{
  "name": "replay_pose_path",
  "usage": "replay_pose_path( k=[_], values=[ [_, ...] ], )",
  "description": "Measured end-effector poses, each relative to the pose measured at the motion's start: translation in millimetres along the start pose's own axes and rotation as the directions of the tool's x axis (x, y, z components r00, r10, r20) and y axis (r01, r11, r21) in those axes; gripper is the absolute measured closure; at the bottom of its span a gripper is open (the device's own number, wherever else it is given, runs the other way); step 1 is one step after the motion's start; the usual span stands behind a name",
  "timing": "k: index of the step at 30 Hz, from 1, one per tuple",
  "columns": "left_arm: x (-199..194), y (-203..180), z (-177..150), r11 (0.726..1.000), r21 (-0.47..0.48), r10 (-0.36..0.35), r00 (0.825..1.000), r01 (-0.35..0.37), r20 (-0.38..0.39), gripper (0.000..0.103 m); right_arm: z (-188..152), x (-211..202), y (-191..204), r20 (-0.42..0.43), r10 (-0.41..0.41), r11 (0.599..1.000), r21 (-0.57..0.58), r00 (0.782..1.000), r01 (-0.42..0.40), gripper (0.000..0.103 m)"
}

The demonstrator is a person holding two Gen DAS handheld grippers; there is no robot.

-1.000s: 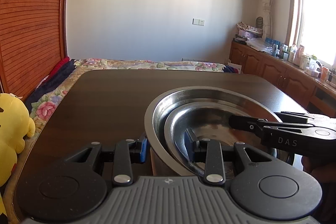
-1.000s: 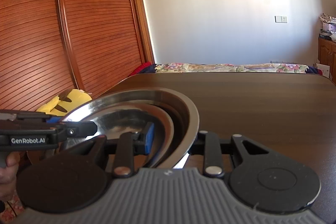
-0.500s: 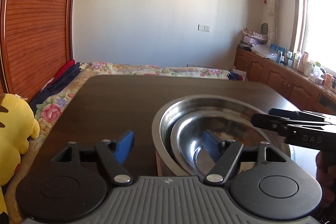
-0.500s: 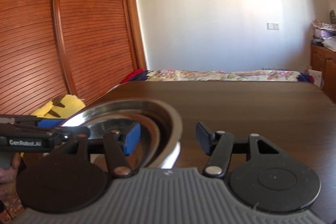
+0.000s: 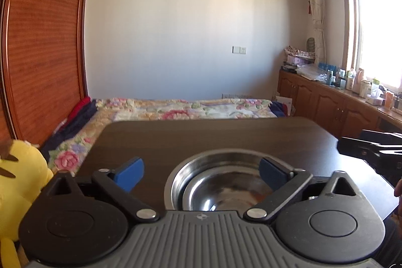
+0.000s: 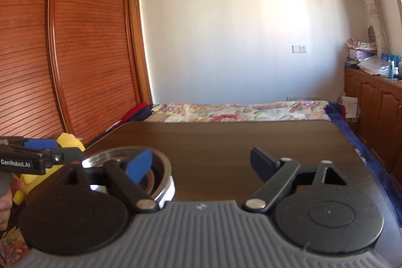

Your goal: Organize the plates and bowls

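bowls [image 5: 221,182]: 2, nested | table [image 5: 226,135]: 1 | grippers: 2, both just spread wide, gripping nothing

"GenRobot.AI" is printed on the left claw [image 6: 37,151].

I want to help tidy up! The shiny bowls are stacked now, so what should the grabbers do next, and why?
Probably pull both back. The left gripper and right gripper have just been opening, nothing is between their pads, and the small bowl already sits inside the big bowl on the table.
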State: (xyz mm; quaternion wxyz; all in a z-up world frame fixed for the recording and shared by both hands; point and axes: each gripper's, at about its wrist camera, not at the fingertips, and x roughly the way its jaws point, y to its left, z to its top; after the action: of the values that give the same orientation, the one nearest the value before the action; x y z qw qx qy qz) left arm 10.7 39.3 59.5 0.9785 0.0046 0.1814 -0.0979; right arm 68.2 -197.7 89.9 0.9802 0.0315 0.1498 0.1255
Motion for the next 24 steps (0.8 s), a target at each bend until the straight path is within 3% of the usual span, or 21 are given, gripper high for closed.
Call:
replay_pose_path(
  k=[4, 24],
  values=[
    [-12, -8, 8, 1.000, 0.011, 0.005, 1.000, -0.005, 0.024, 0.000, 6, -15, -7, 0.034, -0.014, 1.000, -0.011, 0.999, 0.015, 0.000],
    [-32, -22, 17, 0.992, 0.046, 0.114, 0.992, -0.116, 0.045, 0.000, 13, -42, 3, 0.075, -0.064, 0.997, -0.040, 0.995, 0.067, 0.000]
  ],
)
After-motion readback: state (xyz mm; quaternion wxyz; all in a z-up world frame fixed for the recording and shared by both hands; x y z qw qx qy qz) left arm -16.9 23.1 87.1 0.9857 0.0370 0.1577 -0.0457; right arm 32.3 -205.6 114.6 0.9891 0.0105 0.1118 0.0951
